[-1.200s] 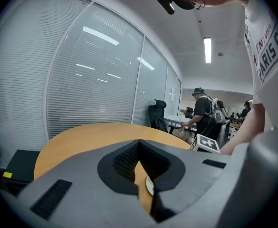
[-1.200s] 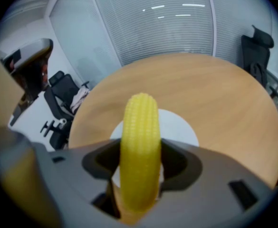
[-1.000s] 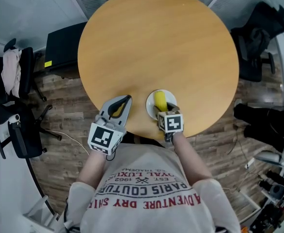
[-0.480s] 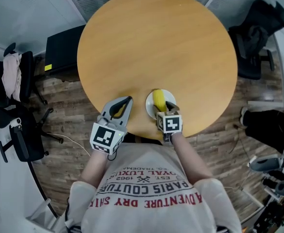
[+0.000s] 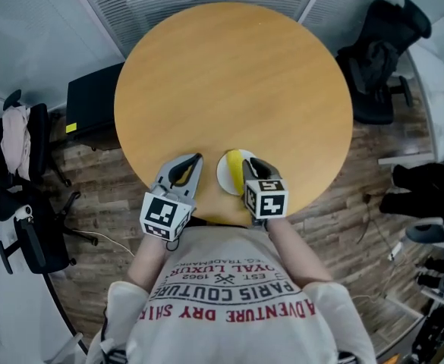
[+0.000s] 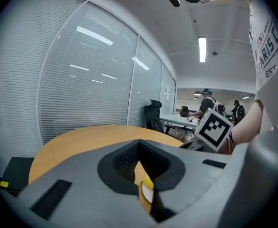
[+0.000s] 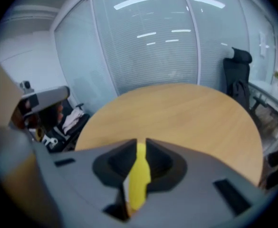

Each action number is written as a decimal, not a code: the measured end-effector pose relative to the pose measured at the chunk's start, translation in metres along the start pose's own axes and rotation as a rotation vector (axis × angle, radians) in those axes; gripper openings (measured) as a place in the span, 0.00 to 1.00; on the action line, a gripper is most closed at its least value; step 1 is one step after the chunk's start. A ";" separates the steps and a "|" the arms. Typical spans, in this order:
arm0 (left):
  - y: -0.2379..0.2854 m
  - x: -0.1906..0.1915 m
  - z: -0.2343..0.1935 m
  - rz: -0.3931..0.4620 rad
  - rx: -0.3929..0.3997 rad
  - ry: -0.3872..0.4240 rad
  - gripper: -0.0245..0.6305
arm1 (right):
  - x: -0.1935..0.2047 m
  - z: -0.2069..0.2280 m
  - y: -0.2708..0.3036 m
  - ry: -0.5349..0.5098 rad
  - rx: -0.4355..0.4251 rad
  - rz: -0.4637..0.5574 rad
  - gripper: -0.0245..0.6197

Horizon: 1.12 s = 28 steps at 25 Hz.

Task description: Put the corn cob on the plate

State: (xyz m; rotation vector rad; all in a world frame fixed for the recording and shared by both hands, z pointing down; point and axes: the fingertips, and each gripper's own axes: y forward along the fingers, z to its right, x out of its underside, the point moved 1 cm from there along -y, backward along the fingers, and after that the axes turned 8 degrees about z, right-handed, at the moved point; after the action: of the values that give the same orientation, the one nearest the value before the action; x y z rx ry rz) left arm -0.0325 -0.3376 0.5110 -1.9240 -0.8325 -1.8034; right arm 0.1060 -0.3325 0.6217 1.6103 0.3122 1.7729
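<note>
Right tool rose, closing empty; one corn cob, one plate.

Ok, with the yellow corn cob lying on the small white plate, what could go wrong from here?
1. The small white plate sits right at the round wooden table's near edge; a nudge could send it off.
2. The right gripper, whose jaws have just been closing, nothing gripped, hangs close over the yellow corn cob and could clip it.
3. The cob is round and may roll off.
</note>
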 end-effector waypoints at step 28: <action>0.011 -0.093 0.014 0.189 0.056 0.113 0.09 | -0.143 0.000 -0.124 -0.094 0.061 0.663 0.08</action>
State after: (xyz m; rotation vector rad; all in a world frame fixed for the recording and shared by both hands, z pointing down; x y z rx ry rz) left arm -0.0156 -0.3522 0.4196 -1.7825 -0.6348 -1.7388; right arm 0.1435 -0.3342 0.4359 1.9817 -0.2493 2.1618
